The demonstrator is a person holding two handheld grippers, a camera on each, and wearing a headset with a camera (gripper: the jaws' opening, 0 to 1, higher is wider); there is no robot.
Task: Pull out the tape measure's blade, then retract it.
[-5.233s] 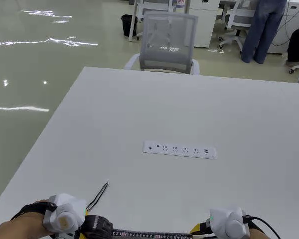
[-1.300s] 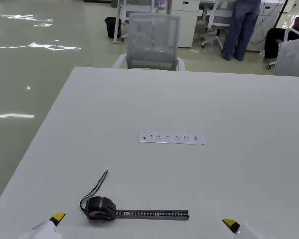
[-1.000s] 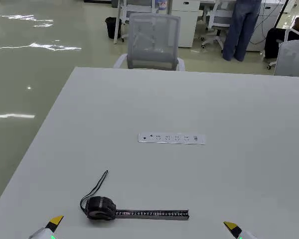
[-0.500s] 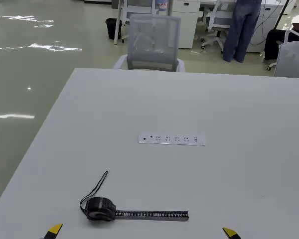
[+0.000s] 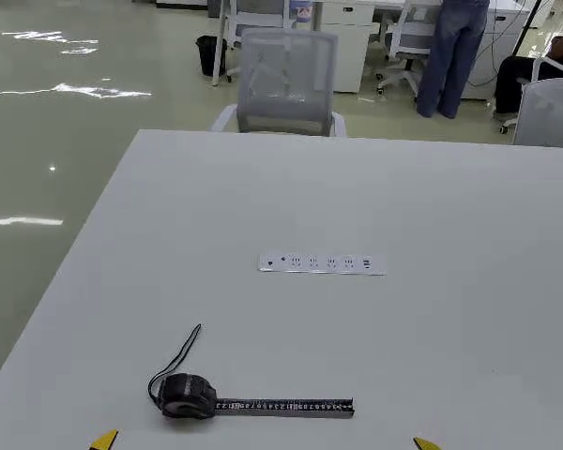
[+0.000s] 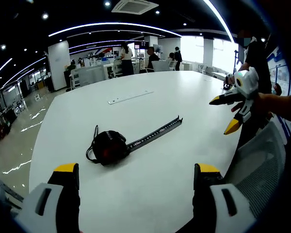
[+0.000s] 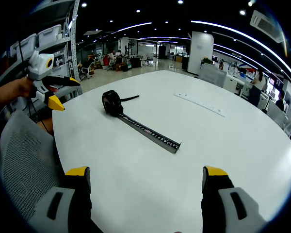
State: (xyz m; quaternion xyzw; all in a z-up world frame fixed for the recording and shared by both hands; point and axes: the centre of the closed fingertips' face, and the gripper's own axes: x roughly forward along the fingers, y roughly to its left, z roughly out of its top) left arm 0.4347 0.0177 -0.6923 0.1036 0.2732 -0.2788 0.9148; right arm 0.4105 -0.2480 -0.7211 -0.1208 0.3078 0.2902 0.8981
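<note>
The black tape measure (image 5: 188, 395) lies on the white table (image 5: 357, 197) near its front edge, its blade (image 5: 283, 406) drawn out to the right and lying flat. A black wrist strap curls from the case. My left gripper (image 6: 134, 175) is open, pulled back from the table edge with the case (image 6: 108, 146) ahead of it and nothing between its fingers. My right gripper (image 7: 146, 179) is open too, back from the edge, facing the blade's free end (image 7: 173, 145). Yellow fingertips (image 5: 103, 439) peek in at the bottom of the head view.
A white power strip (image 5: 321, 264) lies mid-table. A grey mesh chair (image 5: 285, 84) stands at the far edge, another chair (image 5: 548, 112) at the far right. A person (image 5: 455, 52) stands beyond, by desks. Shiny floor lies to the left of the table.
Five seconds ago both grippers held the tape at case and blade. Since then it lies free on the table, and the grippers have drawn back toward me, almost out of the head view.
</note>
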